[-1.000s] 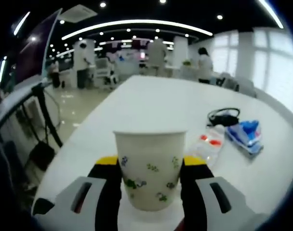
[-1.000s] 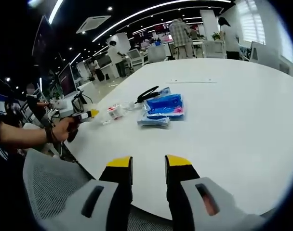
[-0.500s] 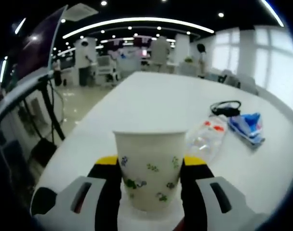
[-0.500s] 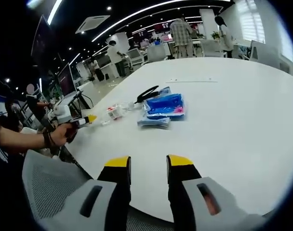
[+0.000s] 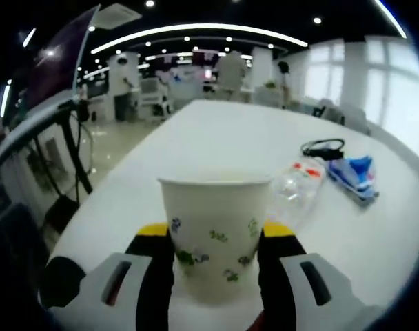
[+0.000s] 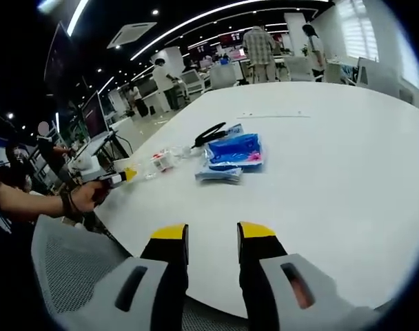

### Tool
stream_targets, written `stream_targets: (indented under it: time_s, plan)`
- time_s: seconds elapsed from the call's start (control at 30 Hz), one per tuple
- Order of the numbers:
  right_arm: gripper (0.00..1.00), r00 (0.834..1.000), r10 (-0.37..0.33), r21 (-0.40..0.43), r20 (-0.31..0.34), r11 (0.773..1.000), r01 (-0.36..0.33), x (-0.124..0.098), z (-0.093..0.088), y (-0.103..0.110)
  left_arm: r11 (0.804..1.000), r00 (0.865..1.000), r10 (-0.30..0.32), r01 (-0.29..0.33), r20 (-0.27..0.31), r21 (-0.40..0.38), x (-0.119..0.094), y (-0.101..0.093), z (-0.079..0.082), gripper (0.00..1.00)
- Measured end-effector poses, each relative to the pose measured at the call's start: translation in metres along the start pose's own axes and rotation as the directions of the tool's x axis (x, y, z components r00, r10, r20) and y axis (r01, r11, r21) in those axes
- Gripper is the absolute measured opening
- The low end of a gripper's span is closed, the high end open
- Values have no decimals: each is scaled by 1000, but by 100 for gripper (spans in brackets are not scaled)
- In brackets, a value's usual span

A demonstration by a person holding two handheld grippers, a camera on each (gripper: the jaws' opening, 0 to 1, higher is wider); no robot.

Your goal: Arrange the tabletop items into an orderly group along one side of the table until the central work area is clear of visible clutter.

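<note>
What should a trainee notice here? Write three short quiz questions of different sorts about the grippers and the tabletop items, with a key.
1. True or false: the left gripper is shut on the white paper cup with a small flower print.
2. How does the clear plastic bottle sit on the white table? A: lying on its side. B: standing upright. C: inside the cup.
3. Fill in: the right gripper has its jaws ____, with nothing between them.

Key: 1 true; 2 A; 3 open.
</note>
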State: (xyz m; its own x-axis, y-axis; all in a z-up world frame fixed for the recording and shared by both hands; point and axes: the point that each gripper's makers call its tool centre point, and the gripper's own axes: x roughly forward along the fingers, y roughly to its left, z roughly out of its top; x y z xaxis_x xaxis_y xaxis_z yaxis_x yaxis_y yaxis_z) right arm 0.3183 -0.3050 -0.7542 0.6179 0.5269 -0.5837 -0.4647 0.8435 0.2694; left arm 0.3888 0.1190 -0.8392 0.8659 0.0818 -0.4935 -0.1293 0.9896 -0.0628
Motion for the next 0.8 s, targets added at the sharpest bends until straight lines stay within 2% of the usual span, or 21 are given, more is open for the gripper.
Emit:
stream_targets:
  time_s: [0.17, 0.33, 0.5, 0.57, 0.7, 0.8]
  plan:
    - [28, 1000, 3, -1, 4, 1000, -3, 1, 3, 0, 1000, 999, -14, 14, -34, -18, -5, -6, -15, 44]
    - [28, 1000, 6, -5, 4, 1000, -6, 2, 5, -1, 1000, 999, -22, 22, -45, -14, -7, -9, -20, 46]
    - [28, 1000, 9, -7, 5, 1000, -9, 4, 6, -2, 999, 998, -39, 38, -59, -16, -8, -12, -22, 53]
    - [28, 1000, 10, -9, 5, 1000, -10, 4, 7, -2, 998, 995, -59, 57, -77, -30, -9, -16, -23, 59]
    - [28, 1000, 11, -5, 8, 1000, -11, 4, 7, -2, 997, 995, -78, 77, -69, -21, -13, -20, -18, 73]
    - [28, 1000, 11, -1, 10, 1000, -11, 4, 7, -3, 997, 995, -82, 81, -55, -9, -16, -19, -12, 73]
